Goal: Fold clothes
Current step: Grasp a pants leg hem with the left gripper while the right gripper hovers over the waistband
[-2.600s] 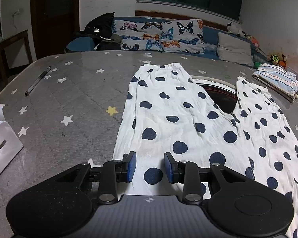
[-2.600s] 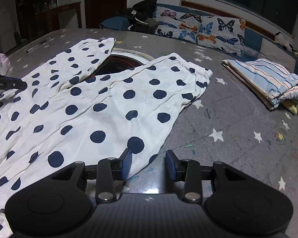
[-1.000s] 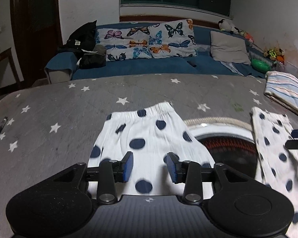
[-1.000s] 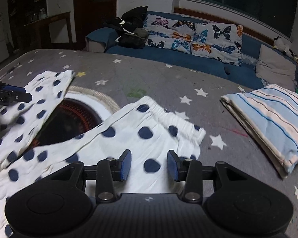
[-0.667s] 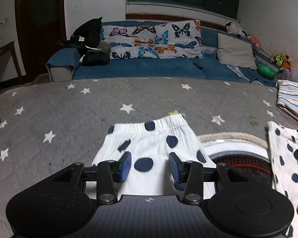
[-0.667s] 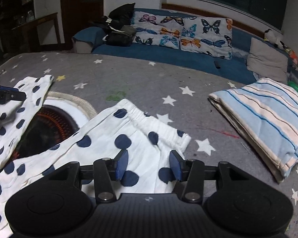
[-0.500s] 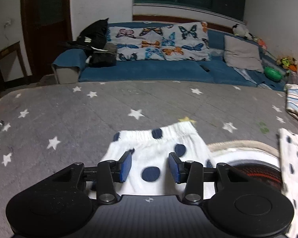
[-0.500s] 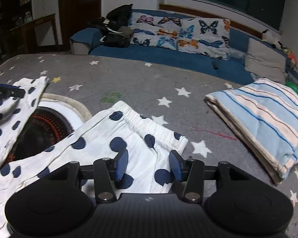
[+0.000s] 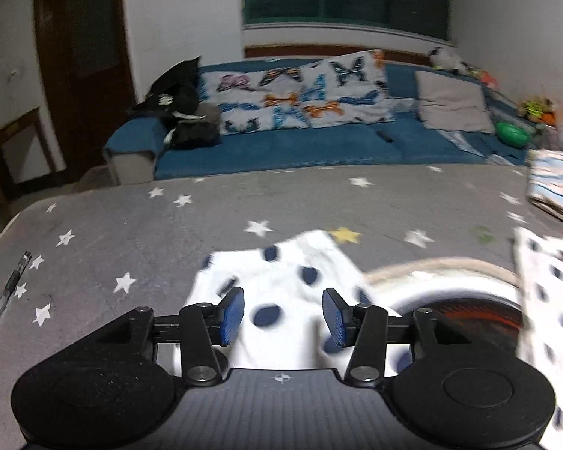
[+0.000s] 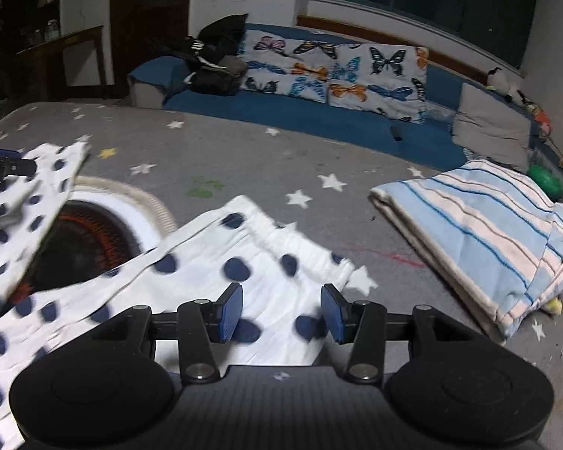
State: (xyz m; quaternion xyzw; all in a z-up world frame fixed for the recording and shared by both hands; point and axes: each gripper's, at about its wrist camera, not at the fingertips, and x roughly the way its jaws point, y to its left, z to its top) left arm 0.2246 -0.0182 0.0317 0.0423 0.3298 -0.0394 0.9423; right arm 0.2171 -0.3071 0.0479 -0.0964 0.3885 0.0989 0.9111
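White trousers with dark blue dots lie flat on the grey star-print table cover [image 9: 131, 232]. My left gripper [image 9: 281, 313] hovers over the left leg's cuff end [image 9: 281, 273]; its jaws are opening, with cloth seen in the gap and the blue pads not pressing it. The other leg [image 9: 548, 292] shows at the right edge. Over the right leg's cuff end [image 10: 251, 262], my right gripper [image 10: 281, 313] stands open, its pads clear of the cloth. The left leg [image 10: 30, 195] lies at far left, with a finger of the left gripper [image 10: 7, 167] over it.
A round heater opening [image 10: 82, 232] with a white rim sits in the table between the two legs. A folded striped blanket [image 10: 488, 232] lies at the right. A pen [image 9: 3, 300] rests near the left edge. A blue sofa [image 9: 281, 146] with butterfly cushions stands beyond the table.
Both grippers have travelled up the trouser legs from the wide part to the cuff ends. Both pairs of jaws stand a little wider than a second ago.
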